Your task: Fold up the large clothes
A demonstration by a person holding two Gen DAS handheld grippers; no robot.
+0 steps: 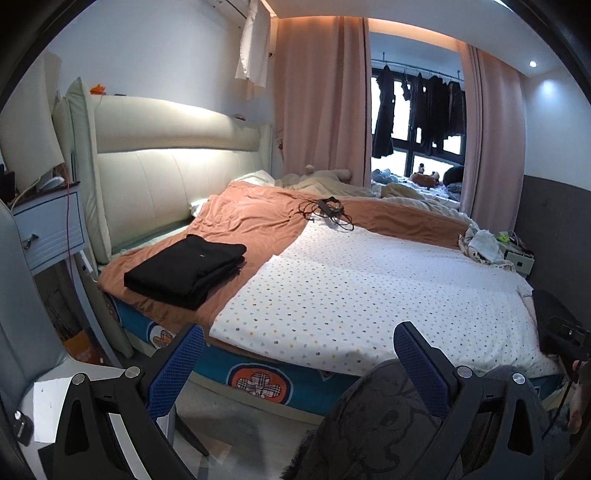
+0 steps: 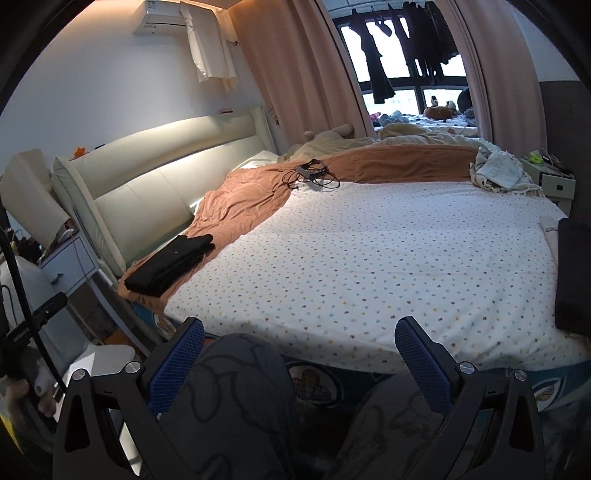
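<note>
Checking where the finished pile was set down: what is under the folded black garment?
The folded black garment lies on the orange blanket. Whatever is beneath the blanket there is covered.

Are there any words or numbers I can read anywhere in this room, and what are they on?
None can be read.
Folded black garment: a tiny pale mark, too small to read.
Bed base: plaid flower badges, pictures only, no letters.
Air conditioner: no readable brand.
Crumpled cloth at the far corner: faint print, too blurred.
Grey trousers: cartoon outlines, no words.
</note>
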